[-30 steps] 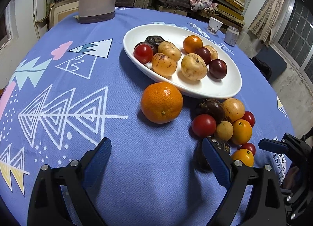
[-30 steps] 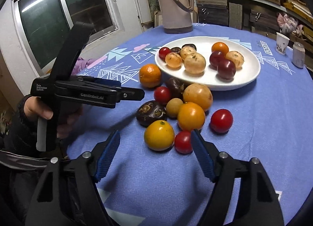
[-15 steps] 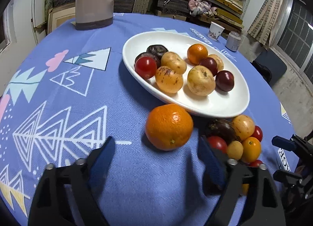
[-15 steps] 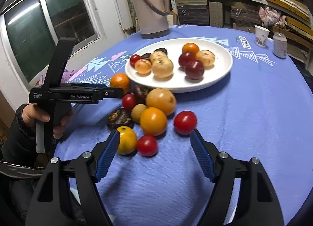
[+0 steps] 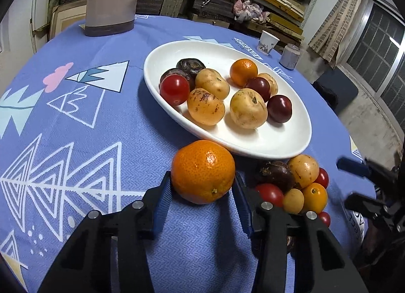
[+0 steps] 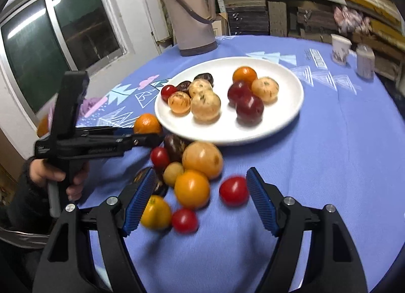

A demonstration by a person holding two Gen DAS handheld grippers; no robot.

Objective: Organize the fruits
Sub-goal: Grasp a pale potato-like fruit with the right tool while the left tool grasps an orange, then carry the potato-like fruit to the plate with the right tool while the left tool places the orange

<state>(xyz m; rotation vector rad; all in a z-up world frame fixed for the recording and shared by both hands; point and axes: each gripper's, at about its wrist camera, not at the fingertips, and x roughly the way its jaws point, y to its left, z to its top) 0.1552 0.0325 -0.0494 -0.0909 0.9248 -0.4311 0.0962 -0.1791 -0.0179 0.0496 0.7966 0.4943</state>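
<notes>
Tablecloth (image 5: 83,146) in blue with white tree prints fills the left of the left wrist view; nothing of ours lies there. Moving right, we have the left gripper (image 5: 202,191) bracketing the tangerine (image 5: 203,171), which sits on the table just in front of the white plate (image 5: 278,141). Its fingers (image 5: 162,196) are closing, with the fruit between them; the pads look to be at the skin on both sides, though we cannot tell how firmly they bear. We judge the step in hand to be the grasp on this tangerine. Next move, as we read it: finish the squeeze gently, lift clear of the plate rim, and set the fruit down in a bare spot among those already plated. Further right, a loose cluster of small fruits (image 5: 293,186) waits on the table just beside the plate. In the right wrist view our right gripper (image 6: 200,201) hovers over that cluster, fingers apart and holding nothing, with a red cherry tomato (image 6: 233,191) between them untouched. Risk noted: a round fruit may roll out of the pads.
</notes>
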